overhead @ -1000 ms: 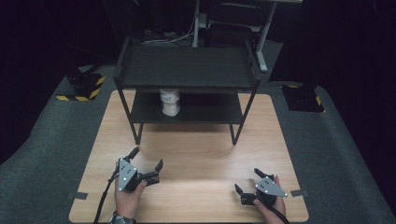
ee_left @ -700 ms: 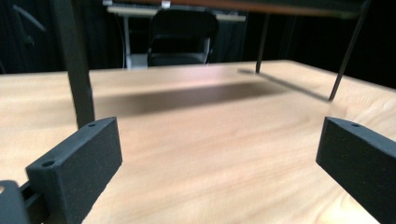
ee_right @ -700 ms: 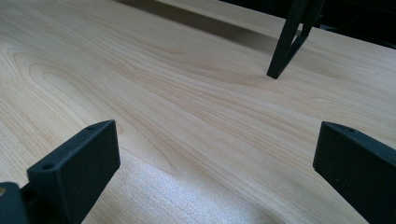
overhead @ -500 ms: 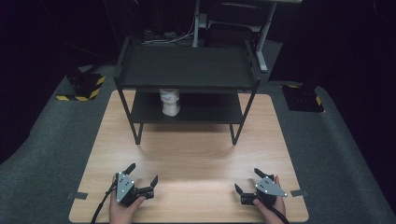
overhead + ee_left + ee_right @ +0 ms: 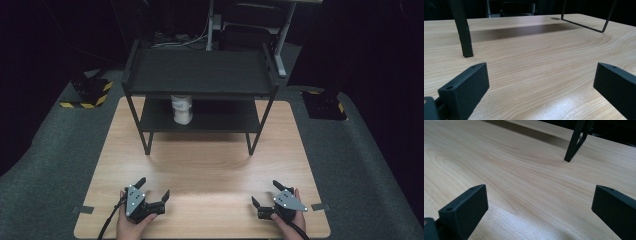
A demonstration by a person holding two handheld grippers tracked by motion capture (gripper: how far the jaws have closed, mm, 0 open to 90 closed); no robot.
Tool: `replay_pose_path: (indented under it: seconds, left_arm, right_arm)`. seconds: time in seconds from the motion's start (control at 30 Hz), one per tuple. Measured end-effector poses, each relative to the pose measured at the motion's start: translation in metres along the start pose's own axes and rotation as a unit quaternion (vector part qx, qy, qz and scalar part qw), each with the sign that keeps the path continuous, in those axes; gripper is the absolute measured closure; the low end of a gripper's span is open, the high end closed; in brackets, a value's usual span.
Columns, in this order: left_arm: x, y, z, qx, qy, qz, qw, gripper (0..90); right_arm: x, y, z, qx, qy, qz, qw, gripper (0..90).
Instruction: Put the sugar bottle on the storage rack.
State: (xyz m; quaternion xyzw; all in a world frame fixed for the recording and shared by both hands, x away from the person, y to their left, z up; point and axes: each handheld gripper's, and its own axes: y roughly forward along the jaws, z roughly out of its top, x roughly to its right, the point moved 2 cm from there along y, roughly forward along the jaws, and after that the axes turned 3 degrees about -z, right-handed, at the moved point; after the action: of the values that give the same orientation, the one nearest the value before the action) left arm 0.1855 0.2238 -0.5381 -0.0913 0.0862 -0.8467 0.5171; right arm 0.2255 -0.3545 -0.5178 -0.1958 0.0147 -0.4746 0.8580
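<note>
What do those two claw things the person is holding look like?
Both are black. The left gripper and the right gripper each have two chunky, blocky black fingers with a small screw hole near the top. A grey three-cornered plate with little dark dots sits on each one. A black cable trails from the left gripper toward the table's near edge. No sleeves are visible at the hands.
</note>
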Motion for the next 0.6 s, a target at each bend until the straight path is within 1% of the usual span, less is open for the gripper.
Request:
replay_pose_path:
  seconds: [0.1, 0.27, 0.4, 0.6]
  left_arm:
    - [-0.0005, -0.0010, -0.0021, 0.006, 0.006, -0.005, 0.9999, 0.5]
    - [-0.0009, -0.0005, -0.0005, 0.001, 0.002, -0.004, 1.0000, 0.5]
    - [-0.0009, -0.0007, -0.0013, 0.004, 0.006, -0.007, 0.9999, 0.5]
    - [-0.0010, -0.0009, -0.0012, 0.003, 0.006, -0.009, 0.9999, 0.5]
  right_arm:
    - [-0.0002, 0.0004, 0.0009, -0.003, 0.000, -0.001, 1.0000, 0.5]
    - [-0.0002, 0.0004, 0.0009, -0.003, 0.001, -0.001, 1.0000, 0.5]
    - [0.0003, 0.0003, 0.0005, -0.002, 0.001, 0.001, 1.0000, 0.5]
    - [0.0011, 0.0004, 0.0006, -0.002, 0.000, 0.004, 1.0000, 0.5]
